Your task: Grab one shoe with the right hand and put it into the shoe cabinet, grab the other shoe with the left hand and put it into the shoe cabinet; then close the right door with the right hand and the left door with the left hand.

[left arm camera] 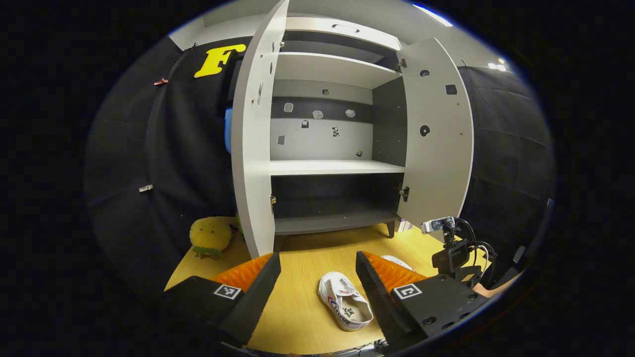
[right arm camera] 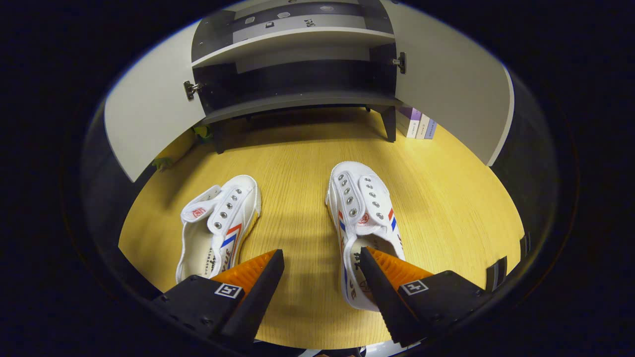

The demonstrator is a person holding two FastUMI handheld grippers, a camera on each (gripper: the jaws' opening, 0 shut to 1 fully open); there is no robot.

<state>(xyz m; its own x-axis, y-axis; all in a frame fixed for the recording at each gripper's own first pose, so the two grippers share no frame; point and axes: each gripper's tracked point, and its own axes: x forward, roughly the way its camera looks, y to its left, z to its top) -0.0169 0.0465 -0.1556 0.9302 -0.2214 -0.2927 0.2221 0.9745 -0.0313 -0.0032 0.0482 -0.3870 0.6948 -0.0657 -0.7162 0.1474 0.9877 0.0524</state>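
I look over a smooth wooden floor (right arm camera: 297, 163) with fine straight grain. On it lie two white canvas shoes with metal eyelets and red and blue stripes. In the right gripper view the left shoe (right arm camera: 218, 223) is at 10 o'clock from my right gripper (right arm camera: 321, 260), and the right shoe (right arm camera: 362, 223) is at 1 o'clock, its heel opening under one fingertip. The jaws of this gripper stand wide apart and hold nothing. My left gripper (left arm camera: 317, 263) is spread too, with nothing between the fingers; one shoe lies on the floor between them. The shoe cabinet (left arm camera: 322, 167) stands at 12 o'clock, flat pale boards, dark inside, both doors swung out. A yellow plush toy (left arm camera: 210, 237) sits at 10 o'clock beside the left door (left arm camera: 253, 148). Some books (right arm camera: 419, 124) stand near the right door (right arm camera: 446, 84).
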